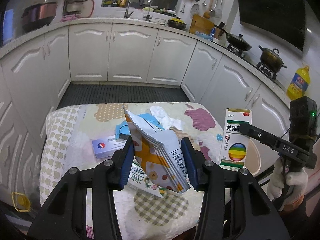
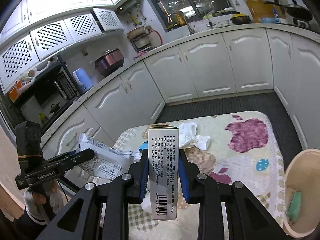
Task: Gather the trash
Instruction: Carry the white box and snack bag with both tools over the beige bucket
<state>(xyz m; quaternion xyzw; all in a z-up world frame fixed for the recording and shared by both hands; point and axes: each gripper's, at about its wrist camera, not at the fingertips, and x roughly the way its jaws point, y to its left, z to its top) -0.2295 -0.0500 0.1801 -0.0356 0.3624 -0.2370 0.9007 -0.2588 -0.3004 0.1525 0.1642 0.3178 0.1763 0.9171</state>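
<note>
- Orange-and-white snack wrapper [image 1: 160, 156] is pinched between the pads of my left gripper [image 1: 158, 163], lifted clear of the worktop [image 1: 160, 210] so I can carry it off.
- White medicine box [image 2: 163, 172] stands upright, clamped in my right gripper [image 2: 164, 177].
- Crumpled tissue [image 2: 192, 137] and blue-and-white box [image 1: 106, 148] lie uncollected on the cloth.
- Round bin [image 2: 300, 180], just beside the right edge, looks like the likely drop.
</note>
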